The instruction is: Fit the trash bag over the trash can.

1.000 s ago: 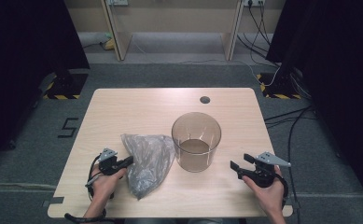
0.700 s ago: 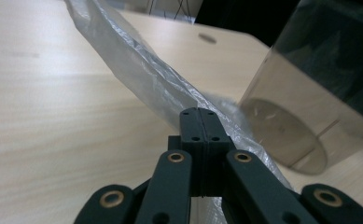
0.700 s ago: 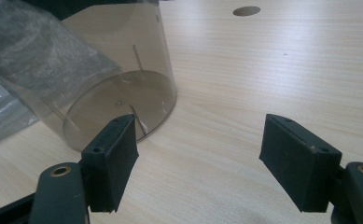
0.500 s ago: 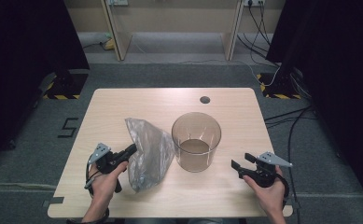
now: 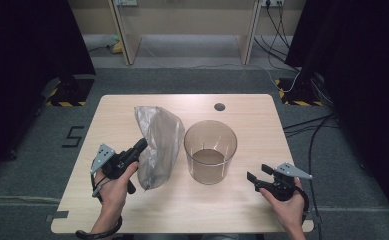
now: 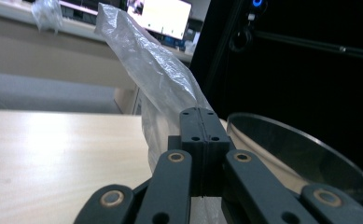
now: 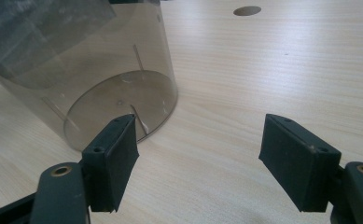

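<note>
A: L gripper [image 5: 141, 145] – we see jaws pressed together in the left gripper view, pinching the clear plastic bag [image 5: 157, 142]. Agree?

B: Yep, the film comes out right at the closed tips [image 6: 198, 122]. Bag stands up off the table [image 5: 242, 200], tall and crumpled, top end leaning far-left in the high view.

A: Bag position vs. container?

B: We put it just left of the smoky see-through bin [image 5: 210, 151], looks like touching its left wall. Bin's upright, approx. table center, open top.

A: R gripper [image 5: 258, 176]?

B: Jaws spread wide, nothing btw them. We see bare wood btw the 2 pads [image 7: 115, 161] in the right gripper view, bin just beyond the left pad. It's at the near-right of the table, apart from the bin.

A: Anything else on the table?

B: 1 round cable hole [image 5: 219, 106] at the far edge.
</note>
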A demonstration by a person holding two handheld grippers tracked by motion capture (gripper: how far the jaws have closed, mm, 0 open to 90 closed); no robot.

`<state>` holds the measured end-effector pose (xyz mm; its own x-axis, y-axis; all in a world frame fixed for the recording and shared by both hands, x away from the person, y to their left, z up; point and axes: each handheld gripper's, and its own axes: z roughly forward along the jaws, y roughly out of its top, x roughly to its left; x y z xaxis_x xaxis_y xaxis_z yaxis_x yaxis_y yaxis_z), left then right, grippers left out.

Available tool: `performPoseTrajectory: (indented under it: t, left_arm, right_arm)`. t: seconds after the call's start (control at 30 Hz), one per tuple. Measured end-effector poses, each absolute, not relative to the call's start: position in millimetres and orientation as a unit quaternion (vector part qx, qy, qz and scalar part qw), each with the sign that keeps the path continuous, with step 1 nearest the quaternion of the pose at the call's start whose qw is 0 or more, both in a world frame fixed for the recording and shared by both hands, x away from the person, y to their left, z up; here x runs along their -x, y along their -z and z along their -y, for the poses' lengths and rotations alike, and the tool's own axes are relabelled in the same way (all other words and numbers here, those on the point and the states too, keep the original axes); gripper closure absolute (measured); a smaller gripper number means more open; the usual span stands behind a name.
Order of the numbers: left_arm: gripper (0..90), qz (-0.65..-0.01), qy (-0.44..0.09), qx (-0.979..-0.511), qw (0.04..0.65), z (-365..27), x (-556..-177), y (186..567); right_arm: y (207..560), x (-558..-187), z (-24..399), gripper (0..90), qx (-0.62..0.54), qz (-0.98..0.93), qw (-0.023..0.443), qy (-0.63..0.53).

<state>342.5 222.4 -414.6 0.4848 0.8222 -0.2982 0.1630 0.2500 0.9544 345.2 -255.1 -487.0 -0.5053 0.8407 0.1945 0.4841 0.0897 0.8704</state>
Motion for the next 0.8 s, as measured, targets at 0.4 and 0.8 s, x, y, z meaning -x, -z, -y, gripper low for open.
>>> performPoseTrajectory:
  t: [0.4,0.8]
  left_arm:
    - [90.0,-0.410,-0.282,-0.535,0.683,-210.6,-351.8,395.4]
    - [90.0,-0.394,-0.293,-0.521,0.698,-201.8,-356.5,383.9]
  right_arm:
    - [488.5,-345.7,255.5,27.8,-0.462,-0.717,0.179,-0.490]
    - [489.8,-345.6,255.1,28.5,-0.462,-0.718,0.179,-0.488]
